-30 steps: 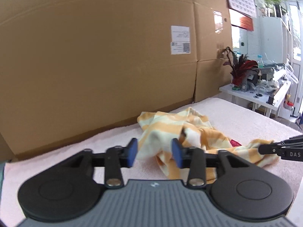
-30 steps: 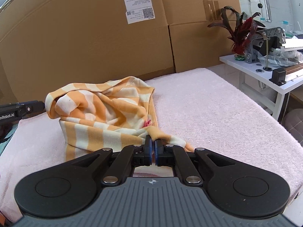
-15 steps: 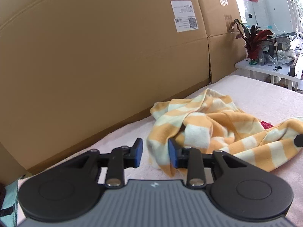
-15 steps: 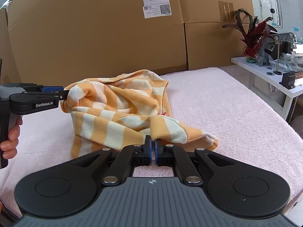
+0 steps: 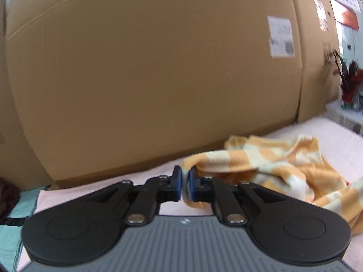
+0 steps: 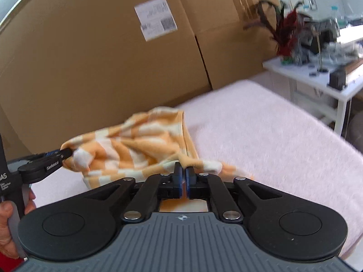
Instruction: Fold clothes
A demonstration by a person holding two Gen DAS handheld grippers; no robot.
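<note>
An orange-and-cream striped garment [image 5: 272, 158] lies crumpled on the pink towelling surface [image 6: 261, 131]. In the left wrist view my left gripper [image 5: 185, 174] is closing its jaws, and the blue pads press on an edge of the cloth. The right wrist view shows that same left gripper [image 6: 65, 153] pinching the garment's left end and pulling it up off the surface. My right gripper [image 6: 183, 172] is shut on a fold of the garment [image 6: 140, 140] at its near right edge. The cloth stretches between the two grippers.
Large cardboard boxes [image 5: 158, 68] wall off the back of the surface. A white side table [image 6: 317, 79] with a red-leaved plant [image 6: 285, 34] and clutter stands at the right. A teal cloth [image 5: 13, 226] lies at the left. A person's hand [image 6: 6, 215] holds the left gripper.
The left gripper's jaws have closed onto the garment's edge and pulled it leftward. Both grippers have risen a little, lifting and stretching the cloth between them.
</note>
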